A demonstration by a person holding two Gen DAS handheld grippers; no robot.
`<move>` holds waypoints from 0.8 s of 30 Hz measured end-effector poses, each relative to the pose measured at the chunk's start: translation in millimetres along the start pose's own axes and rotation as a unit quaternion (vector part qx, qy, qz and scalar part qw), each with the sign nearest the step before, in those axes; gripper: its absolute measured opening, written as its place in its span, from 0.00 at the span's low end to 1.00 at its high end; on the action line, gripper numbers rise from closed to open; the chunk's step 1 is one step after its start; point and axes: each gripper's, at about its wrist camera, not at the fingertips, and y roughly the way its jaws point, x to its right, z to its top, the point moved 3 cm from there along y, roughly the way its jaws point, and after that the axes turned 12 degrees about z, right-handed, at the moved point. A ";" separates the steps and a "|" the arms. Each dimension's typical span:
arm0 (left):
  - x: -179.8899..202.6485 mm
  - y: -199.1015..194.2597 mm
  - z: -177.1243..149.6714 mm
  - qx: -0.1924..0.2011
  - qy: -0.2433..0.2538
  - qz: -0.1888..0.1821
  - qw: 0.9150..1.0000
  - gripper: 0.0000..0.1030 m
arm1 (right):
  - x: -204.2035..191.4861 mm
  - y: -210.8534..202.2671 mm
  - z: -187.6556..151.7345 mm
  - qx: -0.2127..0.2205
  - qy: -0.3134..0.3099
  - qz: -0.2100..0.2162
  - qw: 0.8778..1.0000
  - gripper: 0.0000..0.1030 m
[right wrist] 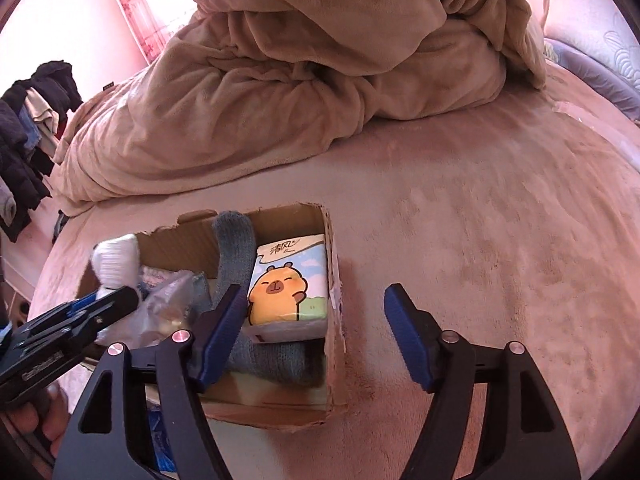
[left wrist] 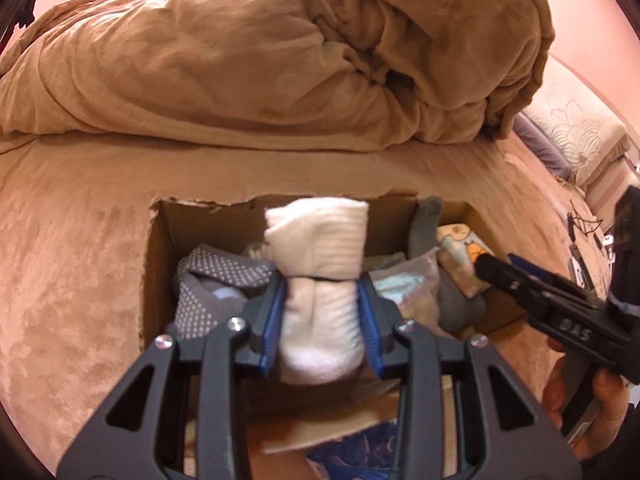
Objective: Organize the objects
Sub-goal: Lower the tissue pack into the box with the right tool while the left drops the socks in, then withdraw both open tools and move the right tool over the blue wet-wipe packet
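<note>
the left tongs (left wrist: 323, 312) are pinching a rolled white sock (left wrist: 320, 276) across its middle, one blue pad on each side. the sock's long axis runs straight out along the tongs, its folded end toward the top of the left wrist frame. it hangs above the open cardboard box (left wrist: 160, 248) in the frame's centre, not yet touching what is inside. so the coming move looks like a plain lowering and letting go, and the left hand is clearly the nearer one.

below and to the left of the sock lies a grey dotted sock (left wrist: 208, 280). to its right are a crinkled clear plastic packet (left wrist: 412, 284) and a grey knit sock (left wrist: 430, 220) standing up against the far wall. the free room in the box looks to be just under the white sock, between the dotted sock and the packet.

in the right wrist view, the right tongs (right wrist: 316, 332) are spread wide and hold nothing. their left pad is over the box's near right corner, their right pad over bare bed. a tissue pack (right wrist: 284, 284) with a cartoon animal lies flat in the box's right end on the knit sock.

the box sits on a plush tan bed (right wrist: 480, 240). a heaped tan duvet (left wrist: 280, 60) fills the upper frame, with pillows (left wrist: 576, 136) at far right.
</note>
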 end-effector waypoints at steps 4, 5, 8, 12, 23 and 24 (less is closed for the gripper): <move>-2.2 -0.7 0.2 -0.010 0.001 0.011 1.000 0.41 | -3.7 -6.6 1.3 0.004 -0.007 0.000 1.000 0.71; -3.1 -3.3 0.3 -0.009 -0.002 0.013 1.000 0.44 | -4.9 -9.9 2.1 0.006 -0.007 0.001 1.000 0.71; -7.1 -17.3 0.8 -0.001 -0.014 0.014 1.000 0.67 | -7.7 -19.6 2.9 0.012 -0.007 0.000 1.000 0.72; -12.2 -43.1 0.4 0.017 -0.022 0.012 1.000 0.68 | -16.1 -38.1 1.2 0.021 -0.014 -0.002 1.000 0.72; -35.9 -118.5 -32.1 0.051 -0.038 0.013 0.998 0.75 | -58.6 -78.6 -22.8 0.024 -0.042 0.006 0.999 0.72; -38.6 -123.3 -37.4 0.053 -0.038 0.014 0.998 0.75 | -61.6 -80.5 -25.4 0.024 -0.045 0.006 0.999 0.72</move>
